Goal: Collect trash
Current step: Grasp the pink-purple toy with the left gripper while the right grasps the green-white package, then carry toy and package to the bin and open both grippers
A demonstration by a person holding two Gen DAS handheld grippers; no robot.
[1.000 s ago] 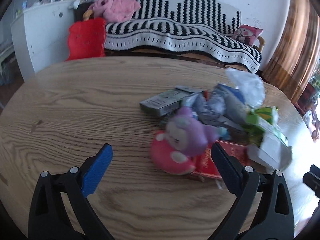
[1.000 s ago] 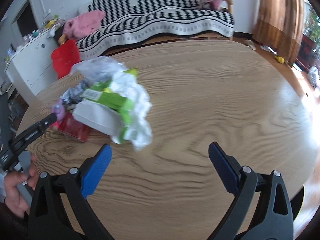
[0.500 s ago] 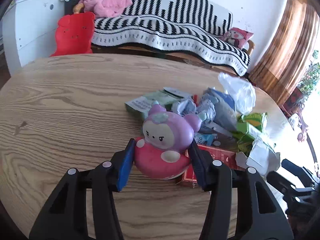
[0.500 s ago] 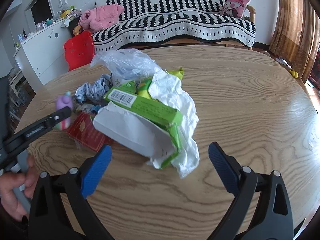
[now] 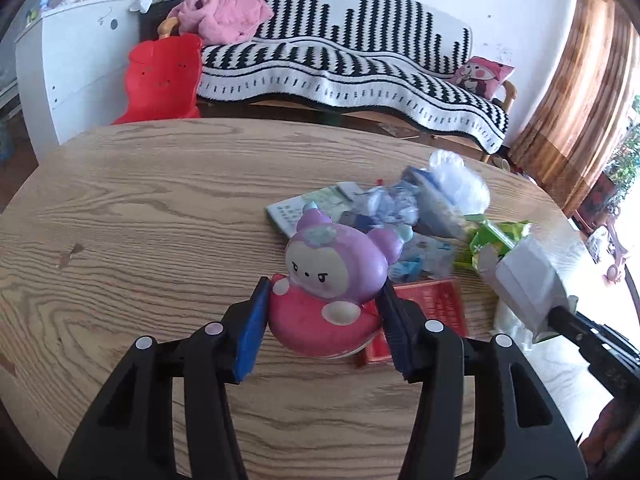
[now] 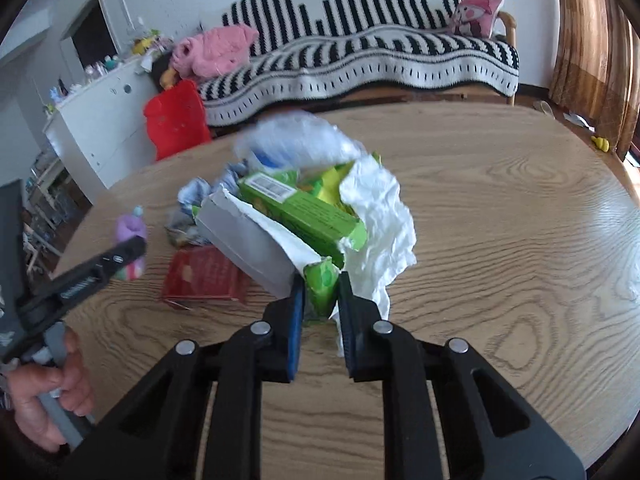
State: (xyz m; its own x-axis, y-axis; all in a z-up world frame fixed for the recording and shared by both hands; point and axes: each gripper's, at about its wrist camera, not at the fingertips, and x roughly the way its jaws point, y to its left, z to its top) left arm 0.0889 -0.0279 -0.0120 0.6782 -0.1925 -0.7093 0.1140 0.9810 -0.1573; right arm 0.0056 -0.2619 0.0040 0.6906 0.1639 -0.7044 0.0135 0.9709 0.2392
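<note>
A pile of trash lies on the round wooden table (image 5: 120, 216): a torn green and white carton (image 6: 280, 224), crumpled white paper (image 6: 380, 216), a clear plastic bag (image 6: 304, 140), a red packet (image 6: 204, 272) and grey wrappers. My left gripper (image 5: 324, 316) is shut on a pink and purple toy figure (image 5: 332, 276) at the pile's near left edge. My right gripper (image 6: 320, 304) is shut on the carton's green flap (image 6: 322, 284). The carton also shows in the left wrist view (image 5: 528, 280).
A sofa with a black and white striped throw (image 5: 352, 64) stands behind the table. A red chair (image 5: 160, 76) and a white cabinet (image 5: 76, 64) are at the back left. Brown curtains (image 5: 588, 92) hang at the right.
My left gripper moved in and shut on the toy figure. My right gripper moved to the pile and shut on the green carton flap.
</note>
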